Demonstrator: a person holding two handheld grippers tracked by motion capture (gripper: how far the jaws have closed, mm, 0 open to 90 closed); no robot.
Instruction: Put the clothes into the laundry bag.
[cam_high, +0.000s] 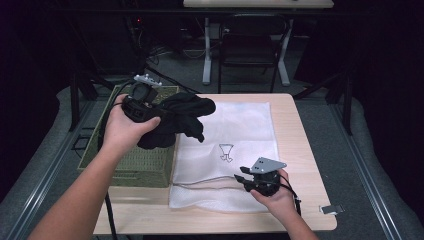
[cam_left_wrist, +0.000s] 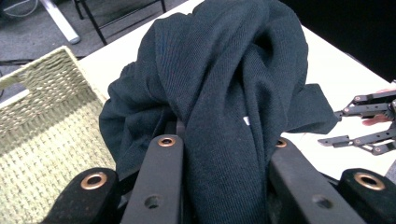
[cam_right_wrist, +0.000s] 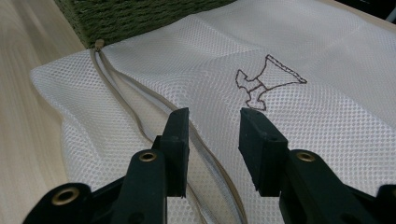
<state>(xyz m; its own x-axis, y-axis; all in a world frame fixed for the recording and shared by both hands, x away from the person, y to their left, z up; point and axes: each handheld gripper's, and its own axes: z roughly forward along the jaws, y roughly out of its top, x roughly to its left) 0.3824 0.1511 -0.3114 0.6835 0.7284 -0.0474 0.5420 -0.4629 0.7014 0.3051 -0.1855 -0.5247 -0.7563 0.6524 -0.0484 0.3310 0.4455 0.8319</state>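
While the left gripper (cam_high: 150, 102) hung over the far left of the table, its jaws were pinched tight on a bunched dark garment (cam_high: 182, 117), and the cloth spilled over both jaws in the left gripper view. That bundle sat in the air above the near rim of the woven basket (cam_high: 145, 167), part of it drooping over the far left corner of the white mesh laundry bag (cam_high: 240, 130). Trouble looked likeliest right there: a trailing fold could snag on the basket's rim or drag across the mesh and pull the bag askew. The grip seemed to hold only a gather of fabric, so the weight might well slide out if the hand swung fast. Further right, the bag lay flat on the table (cam_high: 300, 145), its zipper (cam_right_wrist: 140, 121) running along the near edge. Over at the near right, the right gripper (cam_high: 247, 177) rested at that edge, jaws parted with nothing between them, just above the mesh. With the mouth not yet held open, the garment risked landing on top of the bag instead of inside.
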